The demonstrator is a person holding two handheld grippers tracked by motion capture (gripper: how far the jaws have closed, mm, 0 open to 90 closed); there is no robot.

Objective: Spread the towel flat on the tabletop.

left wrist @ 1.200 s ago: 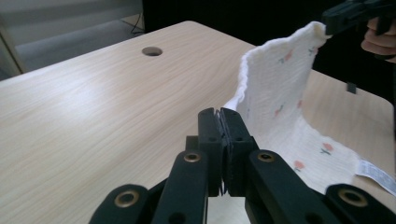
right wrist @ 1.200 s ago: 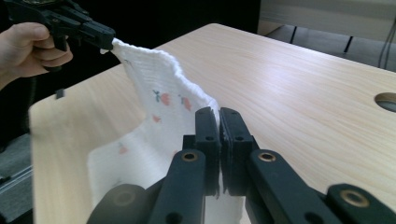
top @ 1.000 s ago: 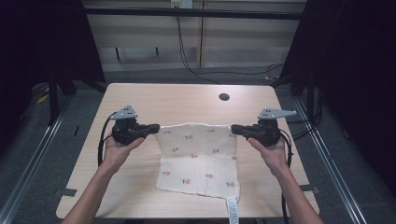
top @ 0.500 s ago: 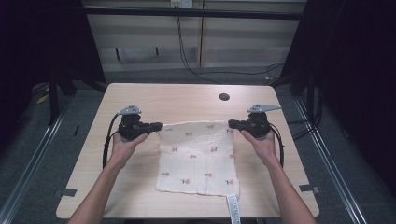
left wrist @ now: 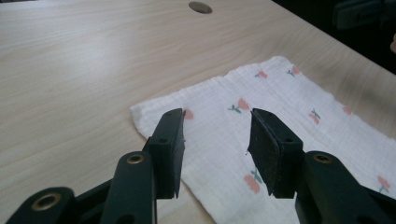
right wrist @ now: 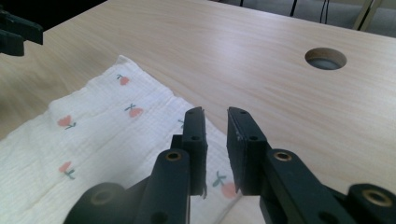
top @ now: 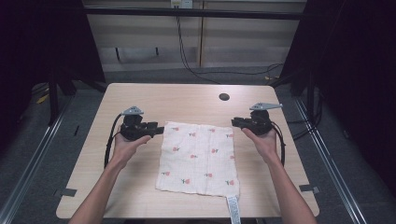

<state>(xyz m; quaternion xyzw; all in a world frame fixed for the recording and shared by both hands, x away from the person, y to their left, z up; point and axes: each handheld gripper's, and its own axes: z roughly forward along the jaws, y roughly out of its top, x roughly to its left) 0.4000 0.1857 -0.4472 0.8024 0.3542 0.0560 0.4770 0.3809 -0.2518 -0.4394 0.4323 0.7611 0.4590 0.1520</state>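
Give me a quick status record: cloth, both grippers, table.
cloth: white cloth with small red flower print, spread flat on the table
left gripper: left gripper at the cloth's far left corner, jaws just opened, nothing pinched
right gripper: right gripper at the far right corner, jaws just opened a little, gap empty
table: light wooden table with a round hole near its far edge

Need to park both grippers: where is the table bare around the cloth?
Bare light wooden table lies left of the white flower-print cloth, right of it, and behind it up to the round hole. Crowded at the cloth's far corners: left gripper, right gripper.
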